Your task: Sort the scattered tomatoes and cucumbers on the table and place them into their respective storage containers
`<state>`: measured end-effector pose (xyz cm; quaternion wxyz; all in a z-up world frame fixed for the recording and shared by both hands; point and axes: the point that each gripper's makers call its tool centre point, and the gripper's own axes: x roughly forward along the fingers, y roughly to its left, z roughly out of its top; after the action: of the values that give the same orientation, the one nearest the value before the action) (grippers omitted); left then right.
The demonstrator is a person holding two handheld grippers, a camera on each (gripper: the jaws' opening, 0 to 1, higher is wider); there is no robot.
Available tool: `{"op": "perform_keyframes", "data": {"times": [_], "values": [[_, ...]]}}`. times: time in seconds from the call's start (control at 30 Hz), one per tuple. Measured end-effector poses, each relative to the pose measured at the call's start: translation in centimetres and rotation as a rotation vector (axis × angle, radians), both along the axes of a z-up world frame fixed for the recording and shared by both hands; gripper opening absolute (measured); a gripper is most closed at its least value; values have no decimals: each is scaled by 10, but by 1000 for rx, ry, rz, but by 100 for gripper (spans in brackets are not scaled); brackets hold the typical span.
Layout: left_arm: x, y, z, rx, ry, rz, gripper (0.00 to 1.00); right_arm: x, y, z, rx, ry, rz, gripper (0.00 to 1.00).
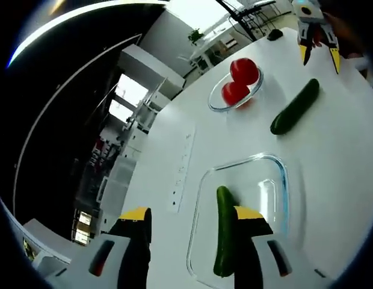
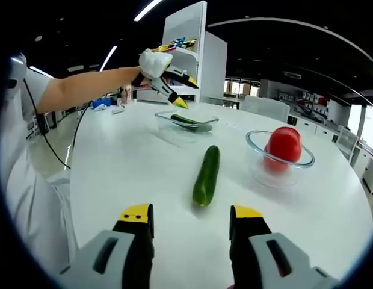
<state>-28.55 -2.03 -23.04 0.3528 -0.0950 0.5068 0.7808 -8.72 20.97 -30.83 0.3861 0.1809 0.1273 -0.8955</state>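
Right gripper view: we aim our empty, released right gripper (image 2: 189, 226) at the loose dark-green cucumber (image 2: 207, 175); our left gripper (image 1: 192, 226) hovers released over the rectangular clear-glass dish (image 1: 277, 165) holding another cucumber (image 1: 224, 232); red tomatoes (image 1: 239, 81) fill the round glass bowl (image 1: 216, 105)

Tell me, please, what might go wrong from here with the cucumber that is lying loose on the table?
The loose cucumber is round and lies bare on the smooth table, so a one-sided touch from the open right gripper might roll it away. The rectangular glass container already holds a cucumber, so a careless drop could land on the rim.
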Motion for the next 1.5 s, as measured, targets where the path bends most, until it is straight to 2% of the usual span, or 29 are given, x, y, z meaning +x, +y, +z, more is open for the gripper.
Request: {"op": "perform_keyframes", "data": {"times": [0.3,0.47,0.67,0.83,0.87,1.1,1.3,1.5], "values": [[11,5,3,17,4,-18,55,1,0,-3,2,-6,-1,49],[25,15,1,43,-15,-80,56,1,-3,-3,-1,-5,0,49],[33,17,-5,56,-34,-106,56,1,-3,-4,3,-5,2,50],[49,31,1,204,-88,-159,58,1,-2,-4,9,-4,-3,50],[52,32,1,216,-98,-162,58,0,-2,-4,10,-3,-4,50],[63,33,-5,207,-119,-159,57,-1,-6,-2,7,10,-7,50],[75,33,-7,262,-160,-153,57,-3,-9,1,-17,22,-12,50],[78,32,-9,305,-175,-130,54,-5,-9,0,-21,17,-25,50]]}}
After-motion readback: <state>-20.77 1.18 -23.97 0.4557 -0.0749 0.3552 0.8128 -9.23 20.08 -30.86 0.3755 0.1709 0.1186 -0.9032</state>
